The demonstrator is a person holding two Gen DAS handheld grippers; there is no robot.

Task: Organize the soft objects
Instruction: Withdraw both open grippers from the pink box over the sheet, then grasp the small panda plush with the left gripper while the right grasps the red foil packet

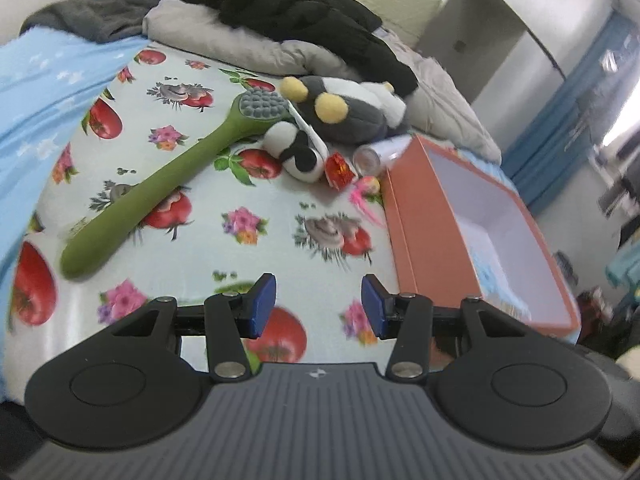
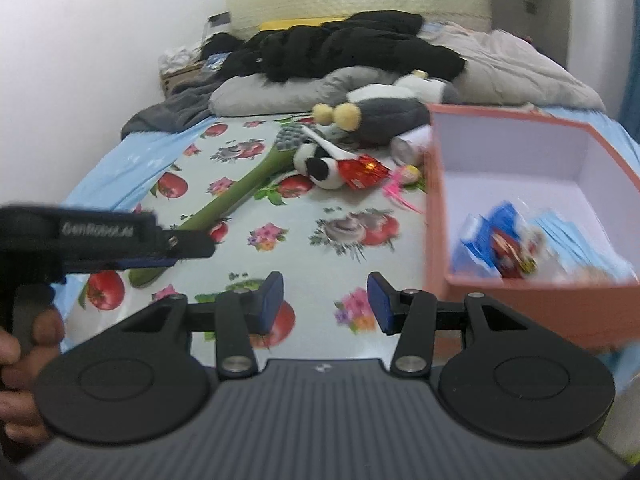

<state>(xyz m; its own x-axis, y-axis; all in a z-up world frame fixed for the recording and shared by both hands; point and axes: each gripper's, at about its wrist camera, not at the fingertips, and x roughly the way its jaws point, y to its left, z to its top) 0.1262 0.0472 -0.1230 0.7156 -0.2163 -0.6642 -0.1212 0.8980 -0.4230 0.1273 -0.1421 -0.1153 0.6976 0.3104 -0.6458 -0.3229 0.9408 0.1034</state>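
A grey plush with yellow pom-poms point(image 1: 344, 114) point(image 2: 384, 114) lies at the far side of the flowered bed sheet point(image 1: 248, 196). A small black-and-white plush point(image 1: 298, 152) point(image 2: 320, 166) lies in front of it, next to a red wrapper point(image 1: 339, 170) point(image 2: 364, 170). An open orange box point(image 1: 432, 216) point(image 2: 436, 216) stands to the right; it holds blue packets point(image 2: 496, 236). My left gripper point(image 1: 319, 304) is open and empty above the sheet; it also shows in the right wrist view point(image 2: 180, 246). My right gripper point(image 2: 325, 300) is open and empty.
A long green massage stick point(image 1: 160, 188) point(image 2: 240, 192) lies diagonally on the sheet. A white tube point(image 1: 376, 154), a pink toy point(image 1: 366, 190), grey pillow point(image 1: 240, 46), black clothing point(image 1: 304, 16) and a light blue blanket point(image 1: 44, 92) lie around the bed.
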